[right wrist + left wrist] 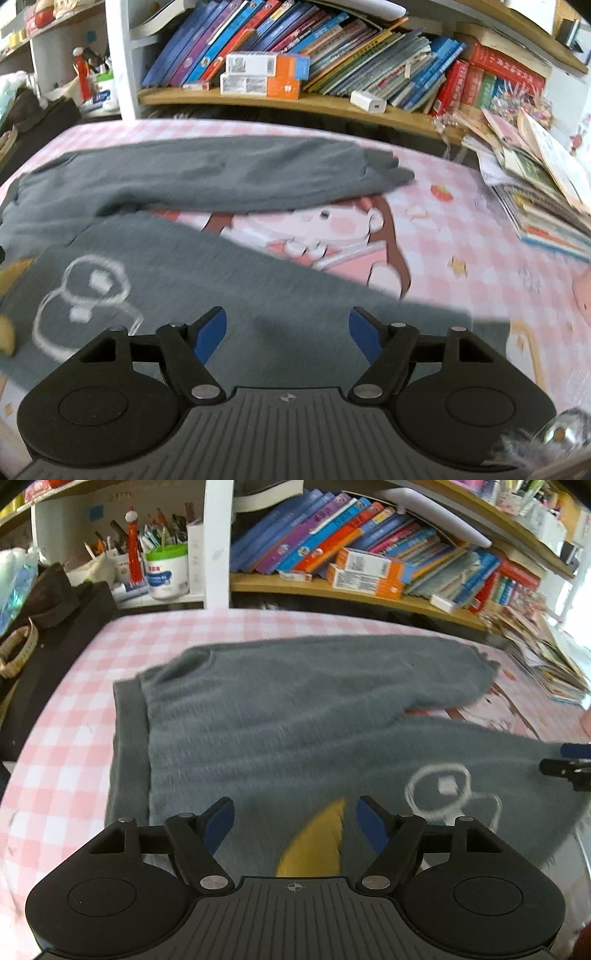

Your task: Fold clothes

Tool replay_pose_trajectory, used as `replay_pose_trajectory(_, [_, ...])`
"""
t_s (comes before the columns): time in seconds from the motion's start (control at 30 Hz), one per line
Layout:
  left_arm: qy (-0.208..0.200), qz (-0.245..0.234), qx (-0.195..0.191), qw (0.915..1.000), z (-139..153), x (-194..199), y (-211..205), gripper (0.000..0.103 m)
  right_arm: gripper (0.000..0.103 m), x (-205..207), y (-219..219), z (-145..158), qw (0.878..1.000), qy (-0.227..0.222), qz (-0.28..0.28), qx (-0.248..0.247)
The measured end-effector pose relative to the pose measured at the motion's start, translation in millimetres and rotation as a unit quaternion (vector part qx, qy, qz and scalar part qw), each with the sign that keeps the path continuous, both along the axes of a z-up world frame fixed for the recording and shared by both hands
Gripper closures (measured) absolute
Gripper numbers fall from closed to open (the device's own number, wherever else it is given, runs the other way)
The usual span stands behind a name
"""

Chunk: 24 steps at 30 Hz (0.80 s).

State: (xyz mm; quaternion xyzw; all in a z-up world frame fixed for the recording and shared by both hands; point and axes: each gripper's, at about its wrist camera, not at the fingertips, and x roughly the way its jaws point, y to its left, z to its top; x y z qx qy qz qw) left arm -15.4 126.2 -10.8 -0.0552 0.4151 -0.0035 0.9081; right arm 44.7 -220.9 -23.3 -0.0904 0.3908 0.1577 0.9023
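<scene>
A grey pair of trousers (pixel 288 709) lies spread flat on the pink checked cloth (pixel 59 731), waistband to the left, two legs running right. The near leg bears a yellow patch (pixel 314 849) and a white outline drawing (pixel 439 790). My left gripper (pixel 295 825) hovers open over the near leg close to the yellow patch, nothing between its blue pads. In the right wrist view the trousers (pixel 207 177) show the same white drawing (pixel 92 291). My right gripper (pixel 286 334) stands open over the near leg's lower part, holding nothing. Its tips (pixel 569 764) peek in at the left view's right edge.
A bookshelf (pixel 332 587) packed with leaning books runs along the back. Cups of pens (pixel 162 565) stand at the back left. A heap of magazines (pixel 535 184) lies at the right on the cloth. A dark bag (pixel 48 627) sits at the left edge.
</scene>
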Motion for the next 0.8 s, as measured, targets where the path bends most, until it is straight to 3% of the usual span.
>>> replay_pose_trajectory(0.37, [-0.014, -0.025, 0.032, 0.9991, 5, 87, 0, 0.027, 0.027, 124, -14, 16, 0.994, -0.031, 0.100, 0.011])
replay_pose_trajectory(0.57, [-0.014, -0.049, 0.054, 0.9973, 1, 133, 7, 0.022, 0.026, 193, -8, 17, 0.988, -0.035, 0.151, 0.012])
replay_pose_trajectory(0.8, [0.004, -0.042, 0.084, 0.9955, -10, 179, 33, 0.022, 0.026, 262, 3, 12, 0.987, -0.019, 0.160, 0.005])
